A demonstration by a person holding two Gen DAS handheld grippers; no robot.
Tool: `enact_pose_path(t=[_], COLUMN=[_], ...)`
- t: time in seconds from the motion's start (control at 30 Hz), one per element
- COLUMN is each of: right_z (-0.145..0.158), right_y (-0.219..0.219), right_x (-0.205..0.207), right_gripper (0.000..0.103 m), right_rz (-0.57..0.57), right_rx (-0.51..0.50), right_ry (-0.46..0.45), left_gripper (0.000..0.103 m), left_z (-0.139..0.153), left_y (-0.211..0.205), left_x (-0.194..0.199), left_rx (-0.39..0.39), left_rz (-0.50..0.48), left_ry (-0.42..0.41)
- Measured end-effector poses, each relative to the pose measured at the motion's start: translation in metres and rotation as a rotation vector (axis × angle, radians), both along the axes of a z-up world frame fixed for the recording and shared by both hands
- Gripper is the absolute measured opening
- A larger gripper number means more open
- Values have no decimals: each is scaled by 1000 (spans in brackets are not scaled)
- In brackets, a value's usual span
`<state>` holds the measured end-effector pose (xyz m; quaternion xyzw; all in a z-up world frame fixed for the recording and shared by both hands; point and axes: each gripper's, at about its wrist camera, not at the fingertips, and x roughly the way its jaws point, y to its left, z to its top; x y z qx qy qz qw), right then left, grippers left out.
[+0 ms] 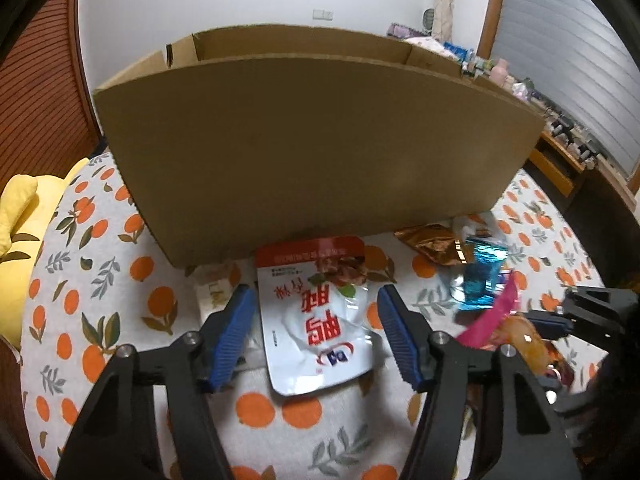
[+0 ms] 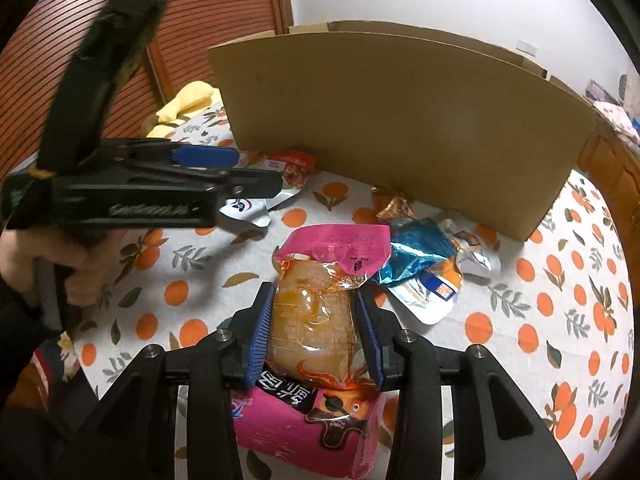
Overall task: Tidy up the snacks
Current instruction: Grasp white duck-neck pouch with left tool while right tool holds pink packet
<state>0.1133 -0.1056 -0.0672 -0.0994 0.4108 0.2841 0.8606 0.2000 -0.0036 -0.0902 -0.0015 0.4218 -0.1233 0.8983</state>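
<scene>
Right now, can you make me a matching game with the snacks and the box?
Things:
1. pink-topped snack pack
2. white and red pouch
3. blue foil wrapper
4. cardboard box

Places:
A. standing at the back of the table
B. squeezed between the right jaws
C. lying between the open left jaws
D. crumpled beside the pink-topped pack

Pairs: 1-B, 2-C, 3-D, 4-A

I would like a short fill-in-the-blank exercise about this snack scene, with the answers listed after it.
1. The right tongs are closed on a pink and ____ snack pack.
2. The left tongs straddle a white and ____ pouch.
3. Behind the snacks stands a ____ box.

Answers: orange; red; cardboard
</scene>
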Motion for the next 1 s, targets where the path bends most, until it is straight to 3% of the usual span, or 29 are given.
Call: enact_pose_path(t=[0.23, 0.43, 0.53, 0.6, 0.7, 1.0], right_z=[-7, -8, -7, -6, -5, -7], right_y=[-2, -10, -13, -12, -12, -8], right_x=[-1, 1, 0, 1, 1, -1], right_gripper=[40, 40, 40, 40, 40, 40], right_rz=[-10, -22, -26, -25, -25, -26], right_rx=[0, 29, 38, 35, 33, 28], right_ry=[1, 12, 15, 13, 11, 3], left_gripper=[64, 74, 74, 72, 61, 57], left_z=[-12, -19, -19, -20, -18, -15], left_y=[-7, -13, -14, -14, -16, -19], left_x=[7, 4, 3, 2, -3, -28], left_rx=[37, 94, 91, 90, 89, 51], left_rz=[14, 9, 14, 9, -3, -68], left_ry=[37, 18, 17, 17, 12, 24])
